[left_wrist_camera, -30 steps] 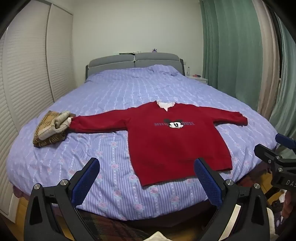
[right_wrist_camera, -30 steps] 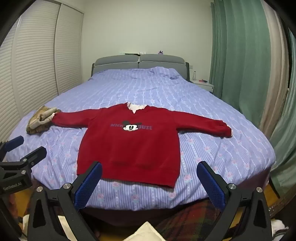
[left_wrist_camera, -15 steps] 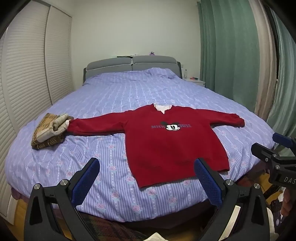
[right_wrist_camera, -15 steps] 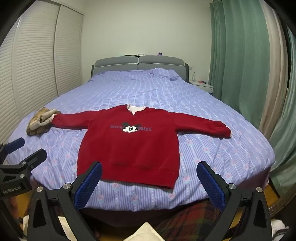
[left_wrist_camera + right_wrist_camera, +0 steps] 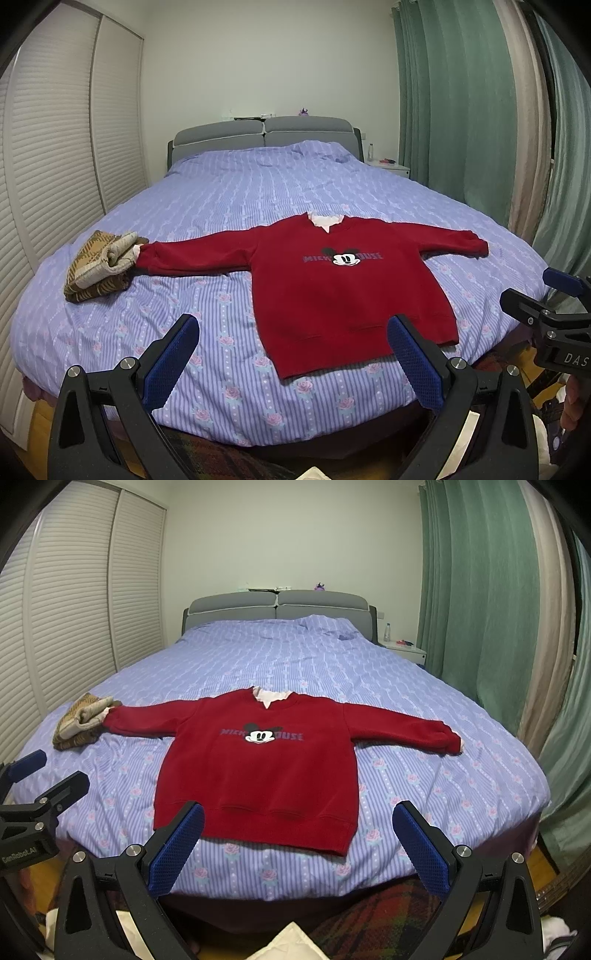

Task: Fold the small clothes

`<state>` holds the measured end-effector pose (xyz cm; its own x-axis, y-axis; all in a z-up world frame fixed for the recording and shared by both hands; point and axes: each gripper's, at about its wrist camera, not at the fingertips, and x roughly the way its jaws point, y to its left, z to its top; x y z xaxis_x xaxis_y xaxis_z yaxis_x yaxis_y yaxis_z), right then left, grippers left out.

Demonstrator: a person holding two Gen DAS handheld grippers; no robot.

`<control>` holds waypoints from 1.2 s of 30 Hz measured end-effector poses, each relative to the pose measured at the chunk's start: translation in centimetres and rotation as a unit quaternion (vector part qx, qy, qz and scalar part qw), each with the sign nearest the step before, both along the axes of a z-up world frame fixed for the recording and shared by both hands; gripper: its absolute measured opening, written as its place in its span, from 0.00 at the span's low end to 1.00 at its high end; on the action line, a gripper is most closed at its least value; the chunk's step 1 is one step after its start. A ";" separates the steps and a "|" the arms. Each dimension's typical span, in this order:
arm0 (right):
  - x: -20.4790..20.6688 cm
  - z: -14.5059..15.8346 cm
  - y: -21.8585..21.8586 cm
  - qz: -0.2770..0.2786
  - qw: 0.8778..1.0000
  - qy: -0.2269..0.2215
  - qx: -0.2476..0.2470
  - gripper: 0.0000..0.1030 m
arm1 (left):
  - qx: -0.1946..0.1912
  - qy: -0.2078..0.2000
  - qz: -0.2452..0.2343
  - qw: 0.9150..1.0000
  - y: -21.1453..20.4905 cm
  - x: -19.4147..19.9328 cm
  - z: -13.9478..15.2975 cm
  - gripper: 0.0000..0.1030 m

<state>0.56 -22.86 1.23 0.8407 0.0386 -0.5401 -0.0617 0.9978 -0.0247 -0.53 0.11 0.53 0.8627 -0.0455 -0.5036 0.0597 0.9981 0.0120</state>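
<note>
A small red sweater with a cartoon mouse face on the chest lies flat, face up, on the bed, both sleeves spread out sideways and its hem toward me. My left gripper is open, held off the foot of the bed, short of the hem's left corner. Open too, my right gripper hovers before the hem, empty. Each gripper shows at the edge of the other's view.
A folded tan plaid garment sits at the bed's left side, touching the sweater's left cuff. The bed has a lilac striped cover. Green curtains hang right, slatted closet doors left. Plaid fabric lies on the floor below.
Both grippers tilted upward a little, so the bed and sweater sit lower in each view. The sweater and folded garment have not moved.
</note>
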 end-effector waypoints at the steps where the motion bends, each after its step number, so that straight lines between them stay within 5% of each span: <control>1: 0.0 0.0 -0.1 0.000 1.000 -0.001 0.000 1.00 | -0.001 0.000 0.000 1.000 0.0 0.0 0.0 1.00; 36: 0.1 -0.1 0.0 0.000 1.000 0.001 -0.001 1.00 | 0.003 -0.002 0.003 1.000 0.2 0.0 0.1 1.00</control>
